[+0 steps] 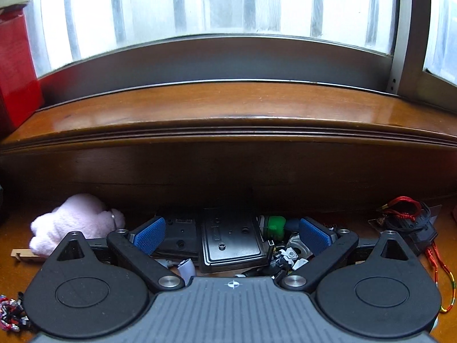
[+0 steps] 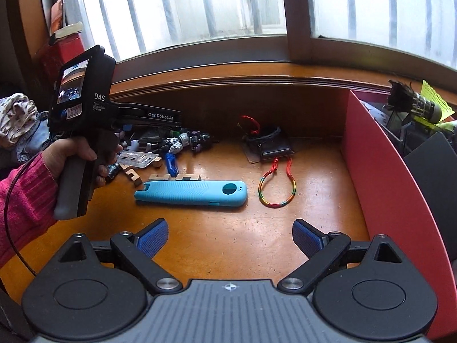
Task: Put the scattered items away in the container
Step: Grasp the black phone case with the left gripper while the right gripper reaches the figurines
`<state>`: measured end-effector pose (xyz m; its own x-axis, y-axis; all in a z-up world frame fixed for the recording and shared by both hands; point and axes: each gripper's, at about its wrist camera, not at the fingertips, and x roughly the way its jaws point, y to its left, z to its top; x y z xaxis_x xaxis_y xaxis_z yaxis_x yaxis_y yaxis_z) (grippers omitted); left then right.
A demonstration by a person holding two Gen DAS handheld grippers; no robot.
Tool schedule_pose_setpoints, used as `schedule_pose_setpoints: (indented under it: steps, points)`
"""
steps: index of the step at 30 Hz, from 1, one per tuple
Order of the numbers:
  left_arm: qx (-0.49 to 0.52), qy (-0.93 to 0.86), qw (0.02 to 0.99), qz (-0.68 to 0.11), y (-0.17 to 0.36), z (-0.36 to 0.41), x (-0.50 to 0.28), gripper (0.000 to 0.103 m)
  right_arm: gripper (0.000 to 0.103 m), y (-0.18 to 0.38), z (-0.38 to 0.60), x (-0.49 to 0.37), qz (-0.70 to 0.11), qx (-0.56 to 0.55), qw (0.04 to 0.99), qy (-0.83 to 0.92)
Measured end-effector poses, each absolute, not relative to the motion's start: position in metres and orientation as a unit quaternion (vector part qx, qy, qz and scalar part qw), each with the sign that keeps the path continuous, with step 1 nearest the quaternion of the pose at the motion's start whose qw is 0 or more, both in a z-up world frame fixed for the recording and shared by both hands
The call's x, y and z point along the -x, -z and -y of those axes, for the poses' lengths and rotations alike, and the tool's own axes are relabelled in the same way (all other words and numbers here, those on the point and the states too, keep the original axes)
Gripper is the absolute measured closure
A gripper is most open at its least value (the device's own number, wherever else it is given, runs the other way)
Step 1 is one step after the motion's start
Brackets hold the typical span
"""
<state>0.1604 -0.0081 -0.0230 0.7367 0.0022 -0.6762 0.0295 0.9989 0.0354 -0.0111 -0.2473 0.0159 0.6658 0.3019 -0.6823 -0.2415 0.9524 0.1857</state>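
Observation:
My left gripper (image 1: 231, 225) is open, low over a pile against the wooden wall. Between its blue pads (image 1: 150, 235) lie a grey metal plate (image 1: 231, 241) and a dark flat box (image 1: 180, 234), neither touched by a pad. A green toy piece (image 1: 275, 224) and small white parts (image 1: 288, 255) sit by the right pad. My right gripper (image 2: 230, 228) is open over bare table, with nothing between its fingers. Just ahead of it lies a teal silicone case (image 2: 191, 194). The red container (image 2: 371, 154) stands at the right, holding several items.
A pink plush (image 1: 74, 223) lies left of the pile. A striped cord loop (image 2: 277, 188), a black wallet with red string (image 2: 268, 145), wooden puzzle pieces (image 2: 174, 177) and a blister pack (image 2: 140, 160) are scattered about. A hand (image 2: 71, 154) in a pink sleeve holds the left device.

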Motion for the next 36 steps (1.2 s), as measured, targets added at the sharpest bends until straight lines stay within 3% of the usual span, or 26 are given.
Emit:
schedule_pose_setpoints:
  steps: [4, 8, 11, 14, 16, 19, 32, 36]
  points:
    - [-0.003, 0.021, 0.933, -0.36, 0.026, 0.004, -0.161, 0.012, 0.008, -0.009, 0.246, -0.003, -0.387, -0.046, 0.908, -0.152]
    - [-0.004, 0.035, 0.932, -0.362, 0.027, 0.002, -0.158, 0.037, 0.008, -0.011, 0.238, -0.024, -0.379, -0.05, 0.908, -0.171]
    - [-0.013, 0.035, 0.931, -0.363, 0.029, 0.0, -0.154, 0.041, 0.009, -0.014, 0.229, -0.048, -0.362, -0.058, 0.912, -0.186]
    - [-0.012, 0.038, 0.931, -0.362, 0.028, -0.002, -0.151, 0.046, 0.019, -0.01, 0.212, -0.076, -0.356, -0.057, 0.91, -0.205]
    - [-0.009, 0.041, 0.931, -0.362, 0.028, -0.003, -0.149, 0.047, 0.029, -0.003, 0.197, -0.095, -0.359, -0.042, 0.908, -0.212]
    - [-0.01, 0.045, 0.932, -0.359, 0.027, -0.004, -0.147, 0.048, 0.035, 0.008, 0.174, -0.119, -0.359, -0.011, 0.908, -0.217]
    - [-0.013, 0.039, 0.935, -0.352, 0.032, -0.001, -0.155, 0.047, 0.044, 0.033, 0.132, -0.159, -0.333, 0.088, 0.909, -0.235]
    - [0.0, 0.04, 0.935, -0.353, 0.03, -0.005, -0.154, 0.05, 0.065, 0.034, 0.132, -0.156, -0.324, 0.091, 0.91, -0.241]
